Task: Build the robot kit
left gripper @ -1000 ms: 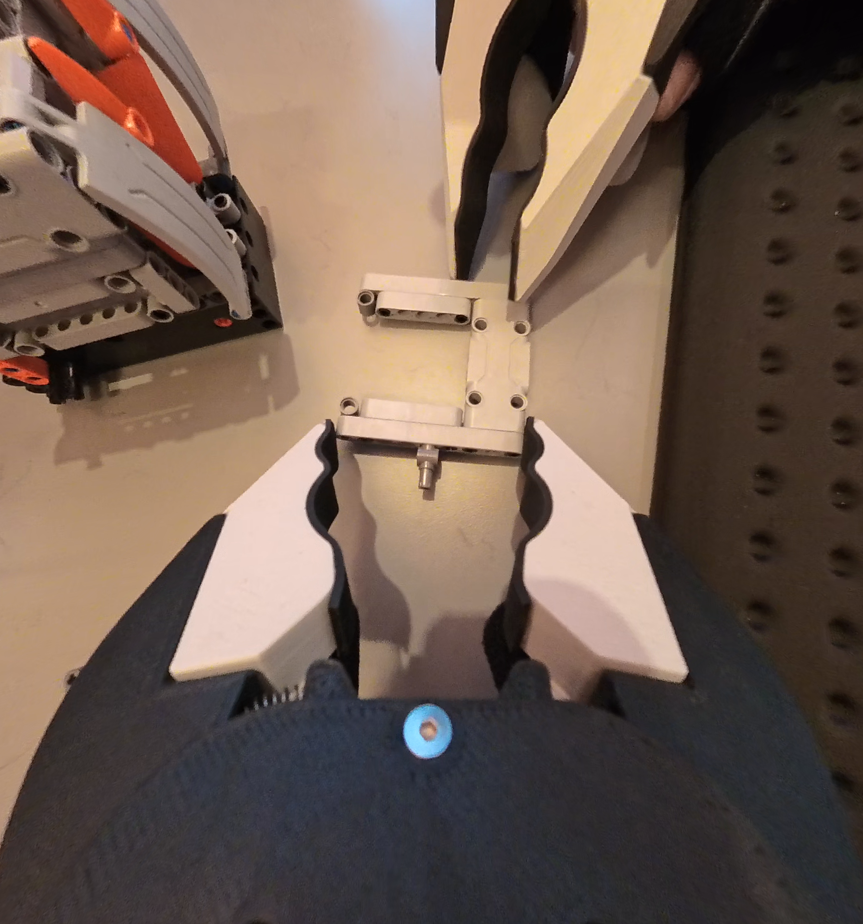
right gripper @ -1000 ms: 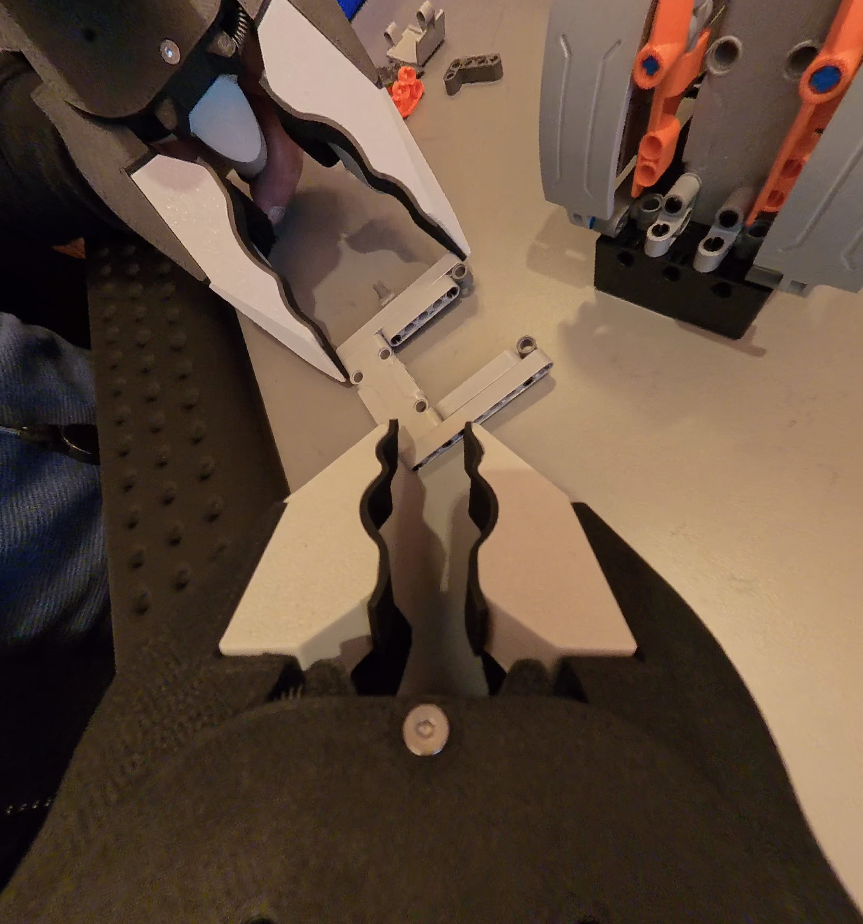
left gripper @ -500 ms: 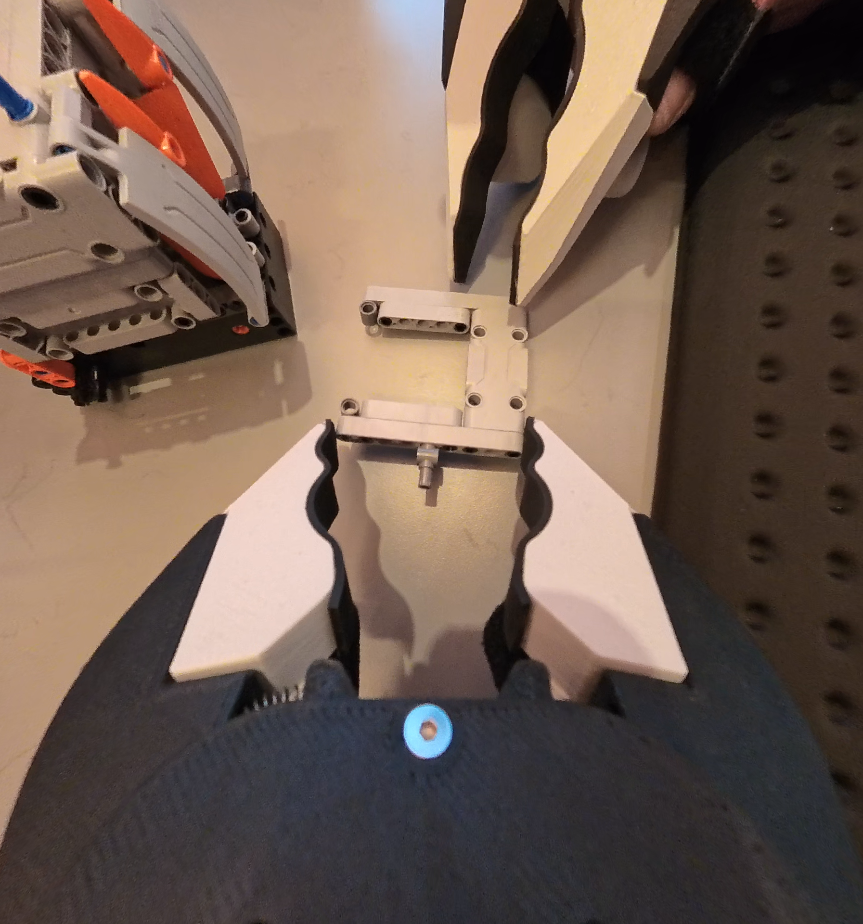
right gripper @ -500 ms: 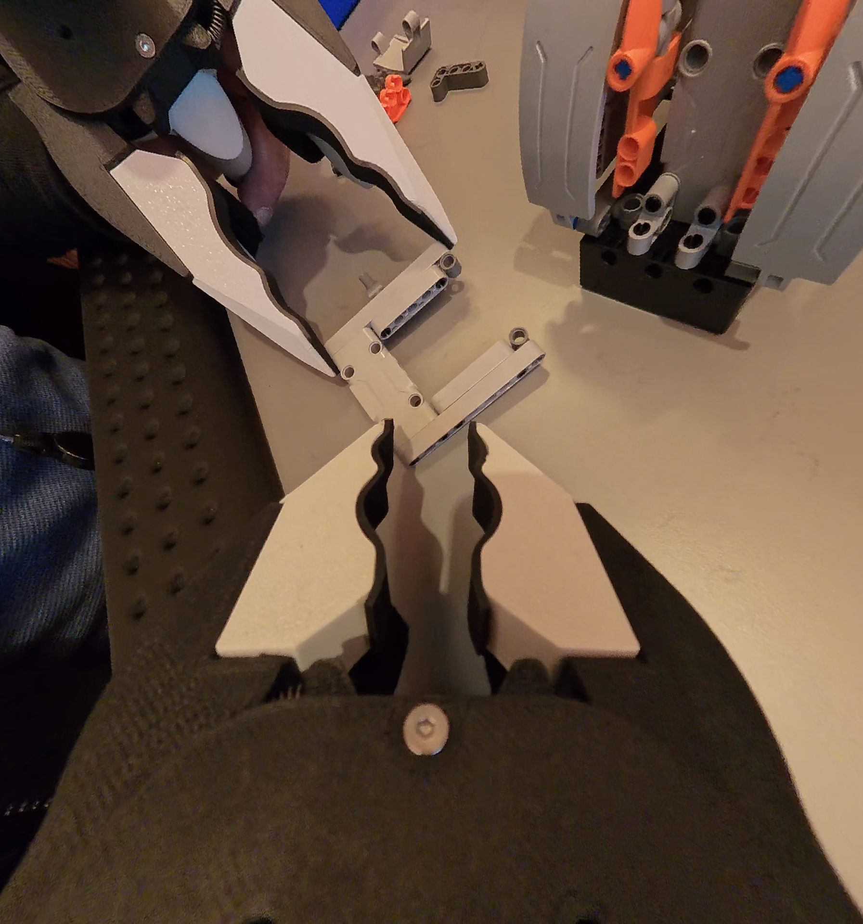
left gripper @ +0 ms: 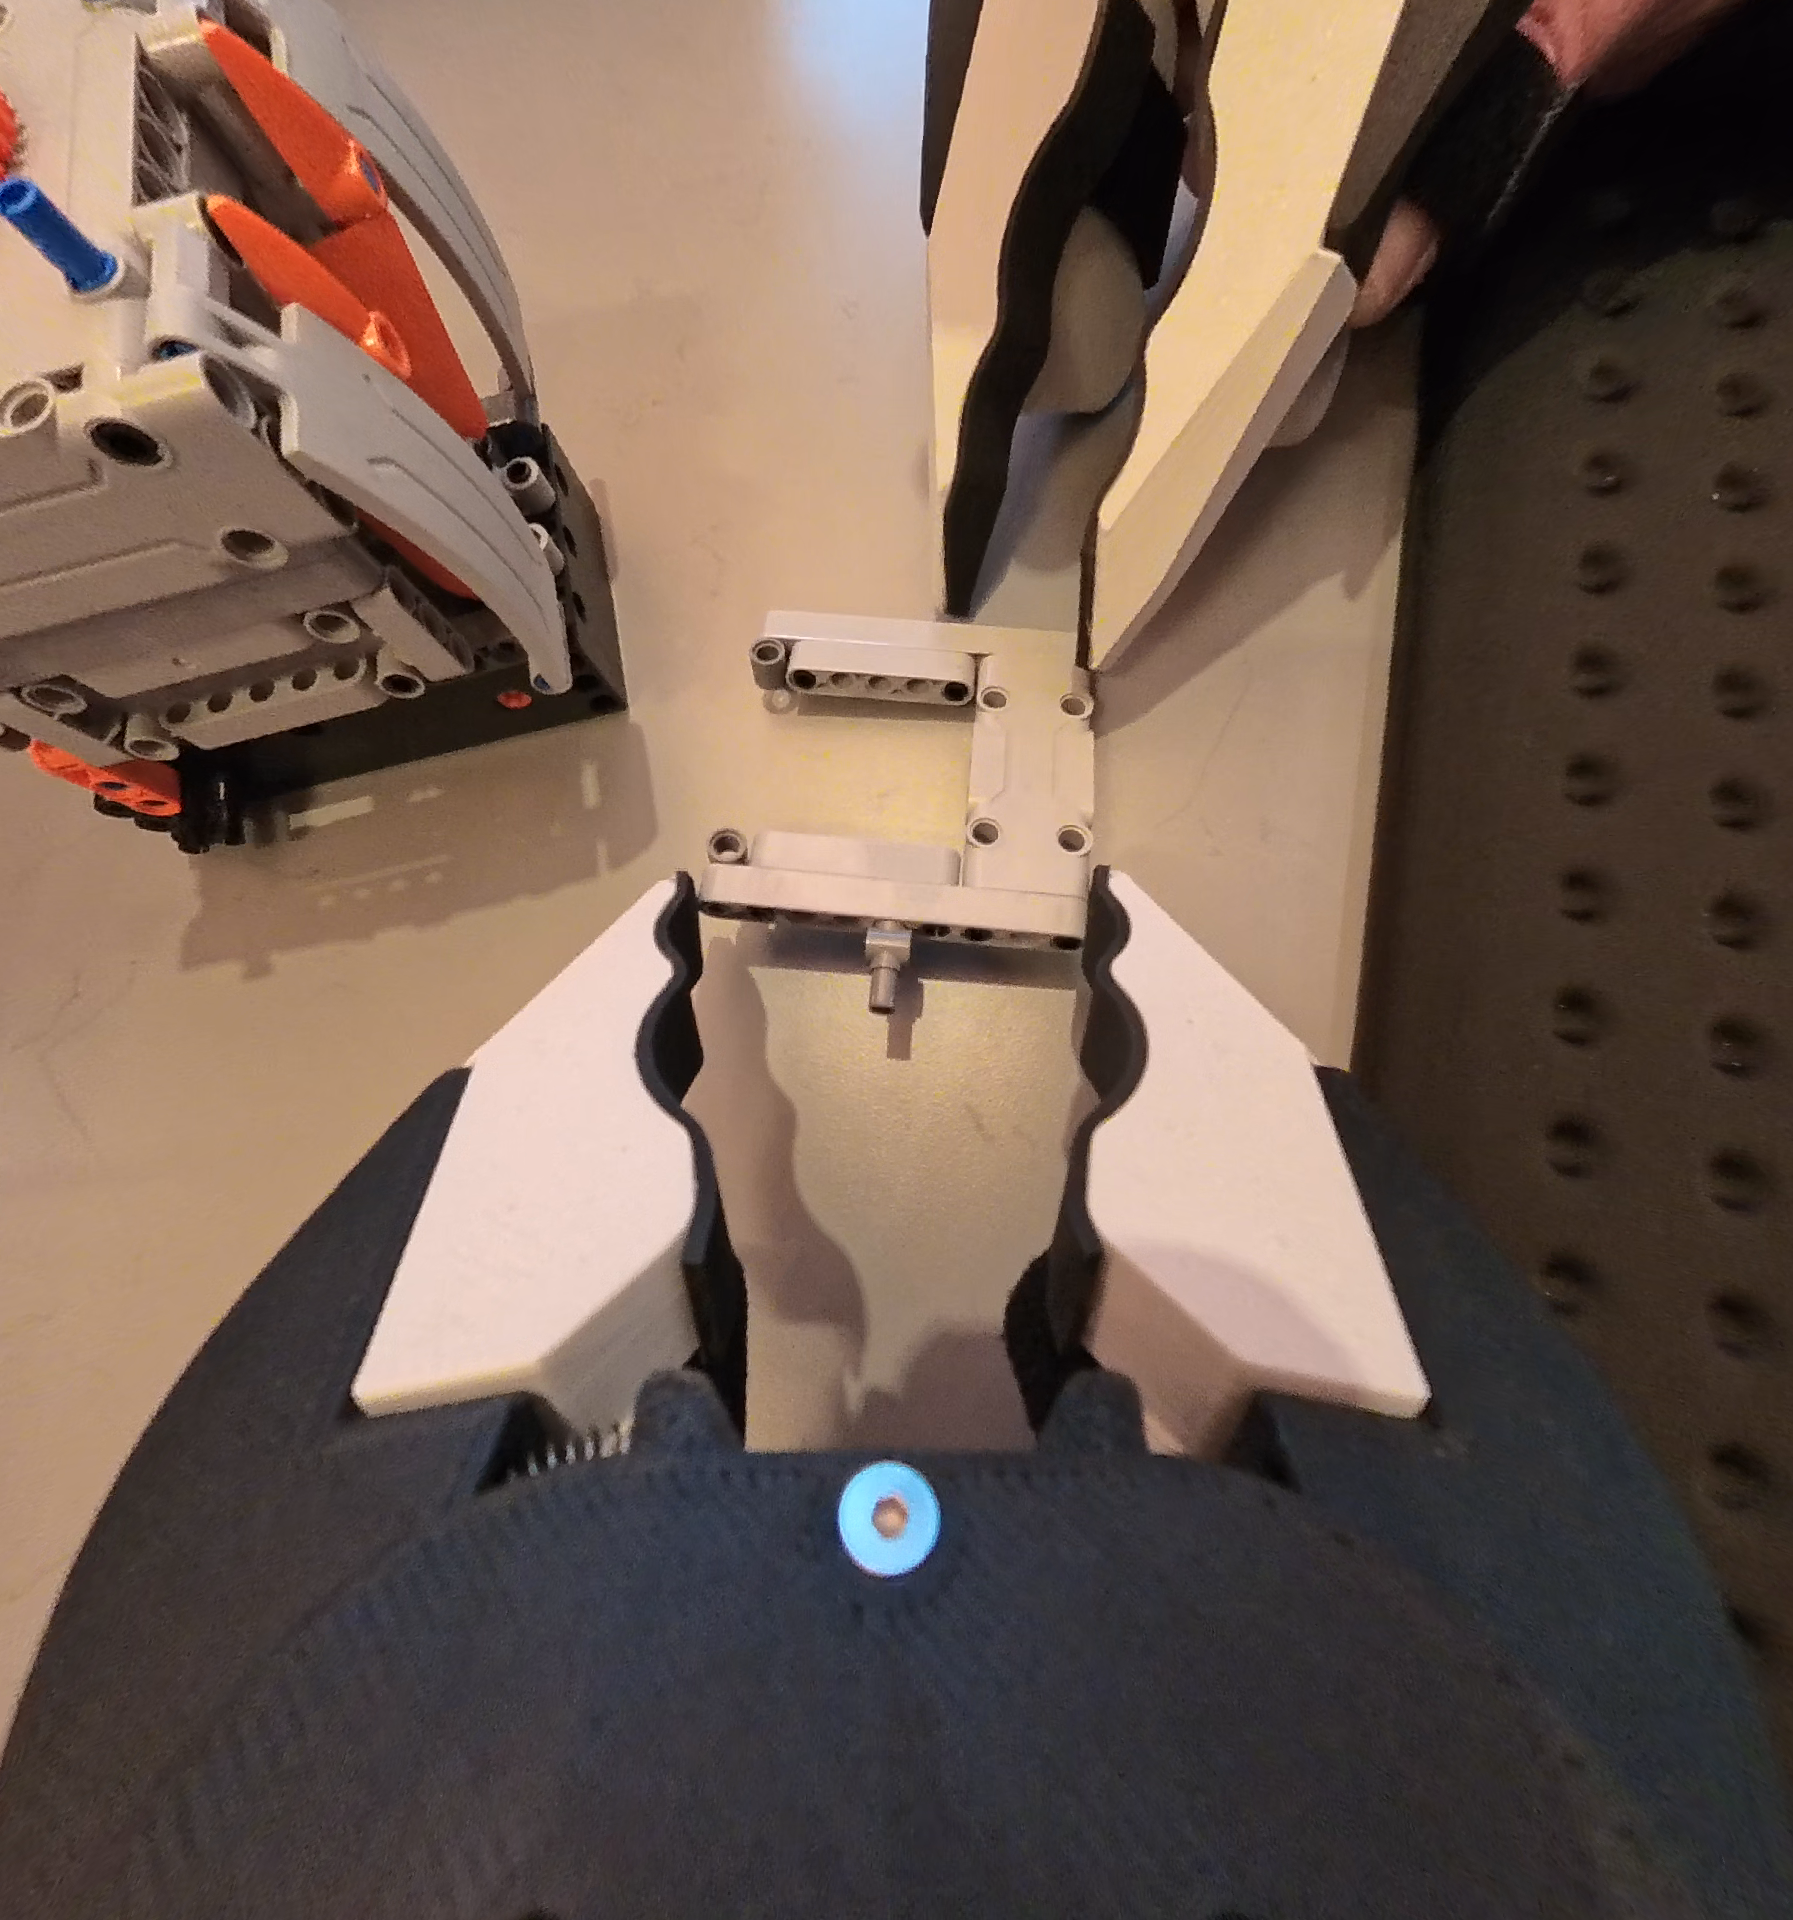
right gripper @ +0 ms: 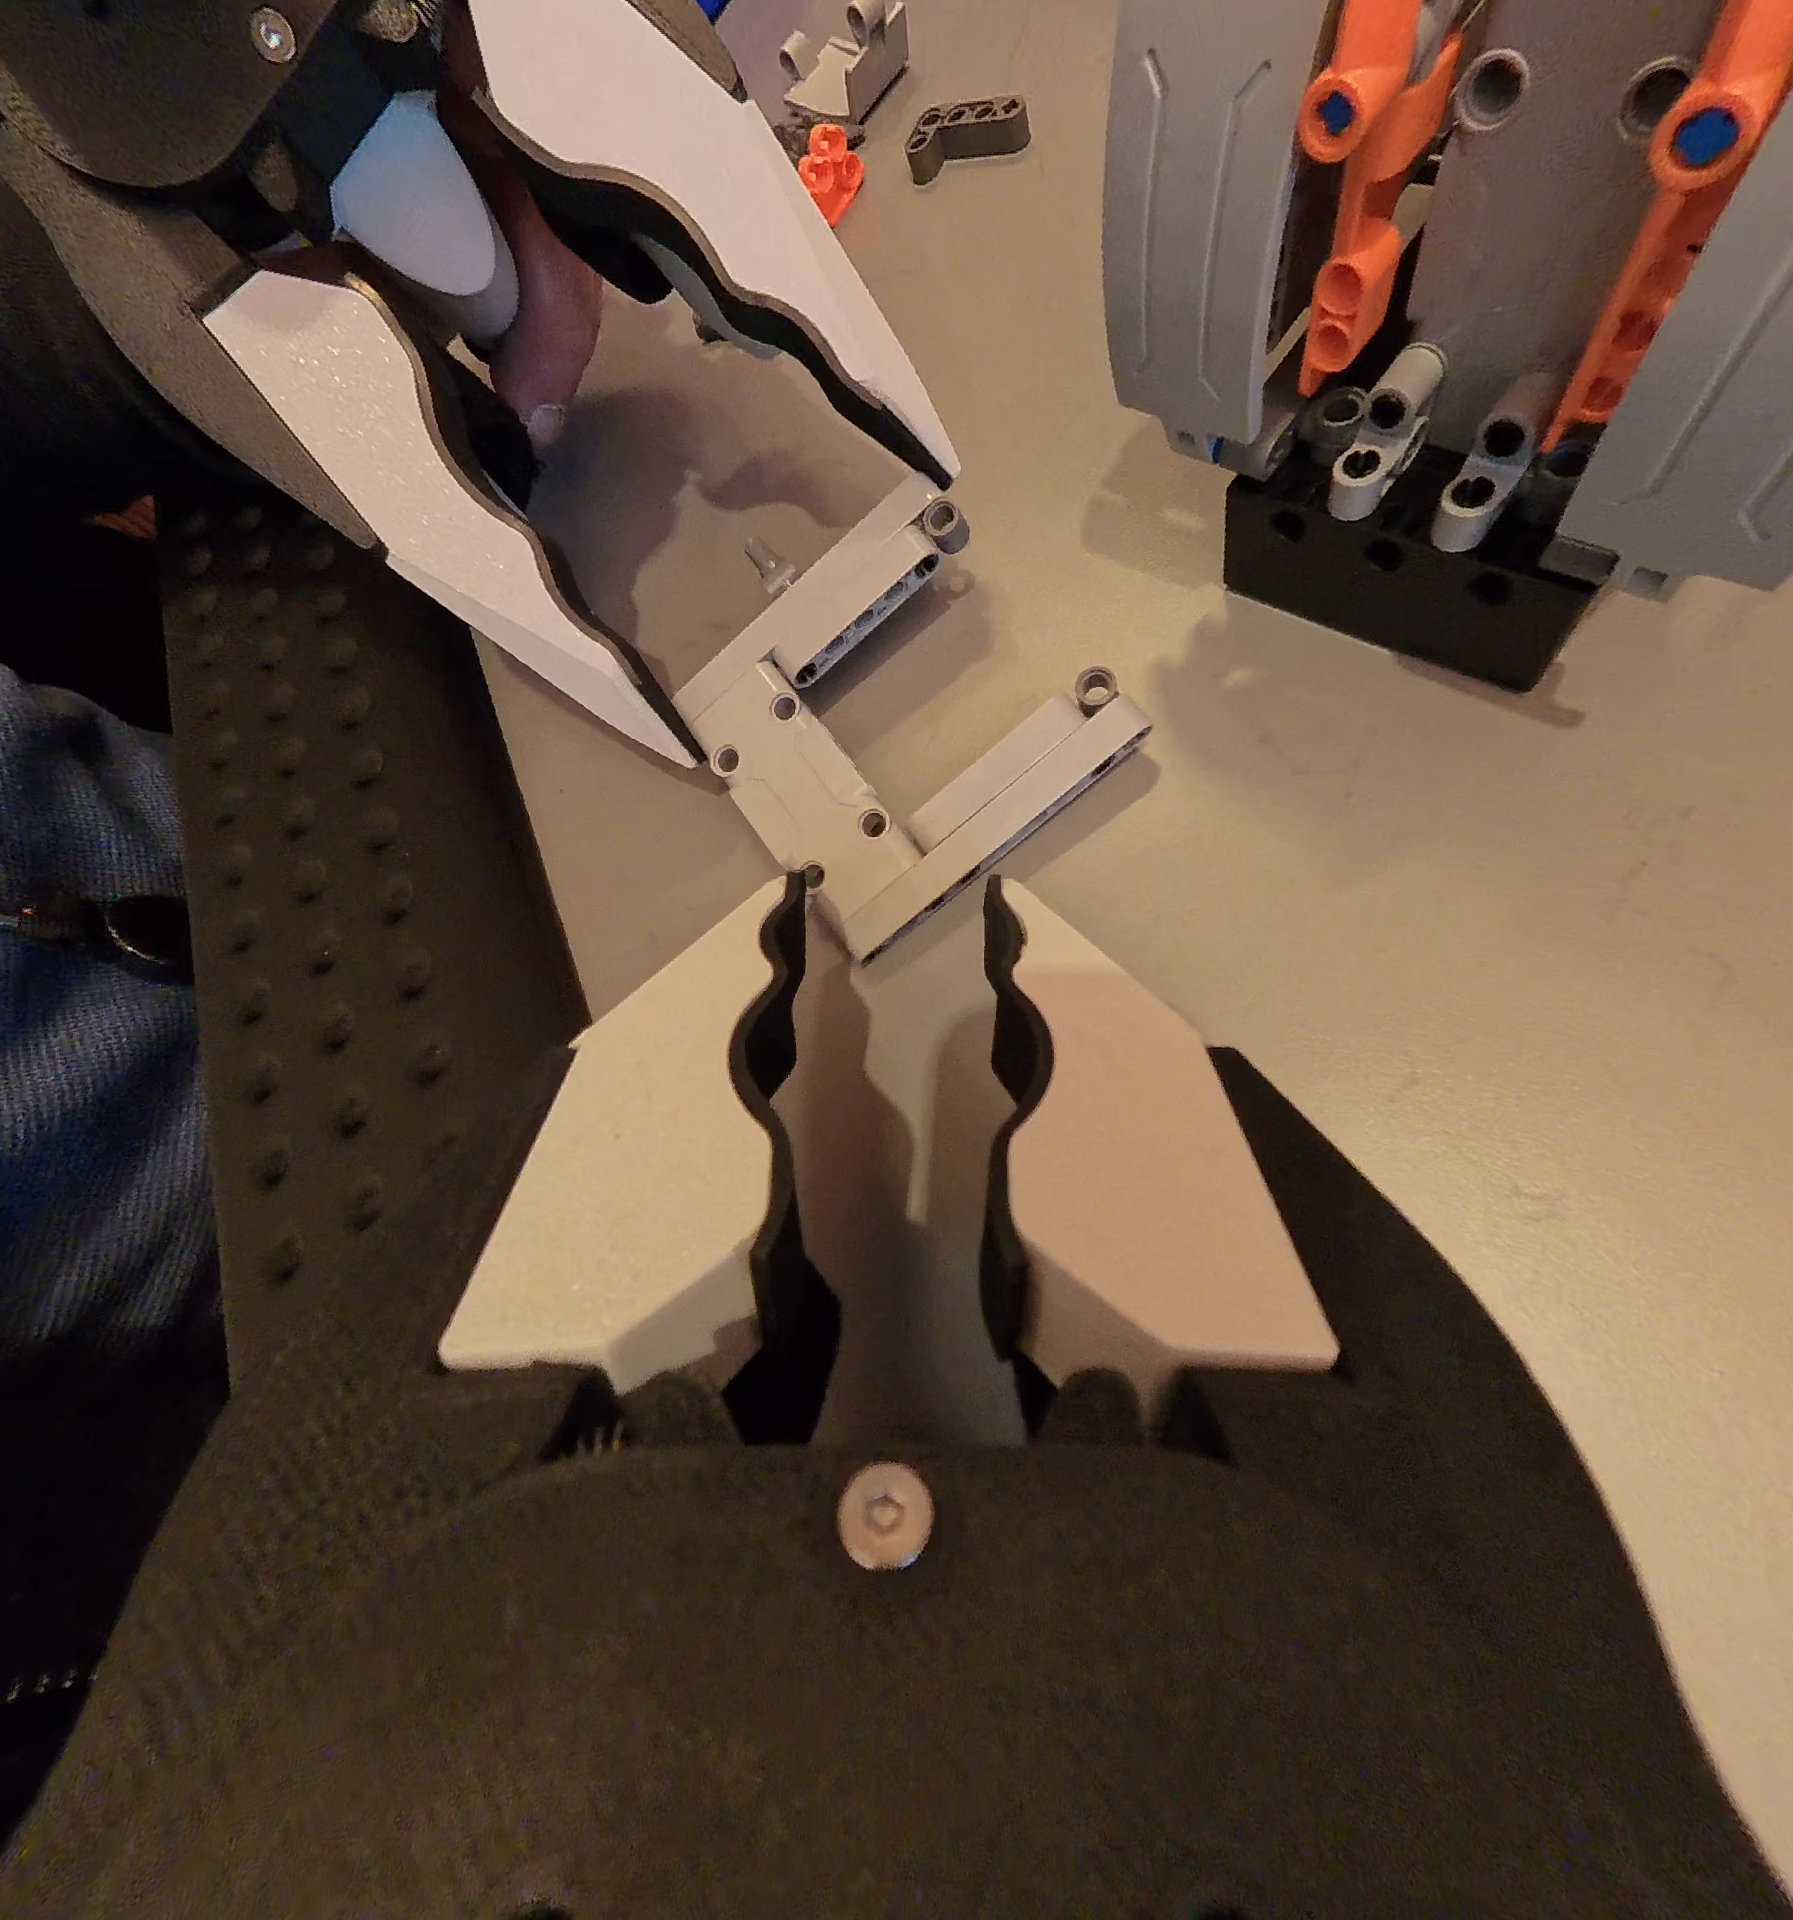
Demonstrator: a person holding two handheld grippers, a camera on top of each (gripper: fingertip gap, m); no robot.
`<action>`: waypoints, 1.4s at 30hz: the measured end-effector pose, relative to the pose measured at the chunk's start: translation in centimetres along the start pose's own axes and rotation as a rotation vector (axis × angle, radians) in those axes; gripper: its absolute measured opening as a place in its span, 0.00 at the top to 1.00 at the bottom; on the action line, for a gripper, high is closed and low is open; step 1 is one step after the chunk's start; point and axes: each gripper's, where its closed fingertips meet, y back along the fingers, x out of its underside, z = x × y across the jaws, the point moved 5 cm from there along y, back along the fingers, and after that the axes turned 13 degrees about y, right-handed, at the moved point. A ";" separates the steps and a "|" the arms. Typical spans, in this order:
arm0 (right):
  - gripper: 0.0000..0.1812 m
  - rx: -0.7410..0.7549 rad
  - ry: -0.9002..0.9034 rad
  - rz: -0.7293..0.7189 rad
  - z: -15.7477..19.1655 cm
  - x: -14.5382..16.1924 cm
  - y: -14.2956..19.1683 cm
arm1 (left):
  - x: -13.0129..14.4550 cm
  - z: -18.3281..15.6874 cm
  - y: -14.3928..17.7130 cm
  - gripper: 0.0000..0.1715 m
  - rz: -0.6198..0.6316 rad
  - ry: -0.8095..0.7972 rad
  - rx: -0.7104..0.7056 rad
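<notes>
Near the worktop's (left gripper: 788, 312) edge that borders a black studded mat (left gripper: 1640, 935), a grey C-shaped brick assembly (left gripper: 1027, 769) lies flat. The left gripper (left gripper: 894, 894) has its jaws spread wide, one tip at each end of the assembly's nearer beam, whether pressing it I cannot tell. The right gripper (right gripper: 890, 894) stands with jaws apart, its tips at the opposite beam's corner, apparently just short of it. Farther in on the worktop stands a grey, orange and black brick model (right gripper: 1494, 312), with small loose pieces (right gripper: 902, 94) beyond.
</notes>
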 end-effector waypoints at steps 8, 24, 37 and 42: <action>0.82 -0.006 0.005 0.002 0.1 0.0 -0.1 | -0.2 0.0 0.2 0.58 -0.016 -0.006 -0.006; 0.83 -0.011 0.024 0.000 0.3 -0.1 -0.2 | -0.1 -0.1 0.1 0.58 -0.009 0.013 0.018; 0.45 0.308 0.092 0.084 -2.7 0.3 1.7 | 0.1 1.7 1.5 0.42 -0.001 0.070 -0.039; 0.31 0.326 0.127 0.188 -3.9 1.3 1.1 | 1.2 2.7 1.3 0.22 0.063 0.165 -0.006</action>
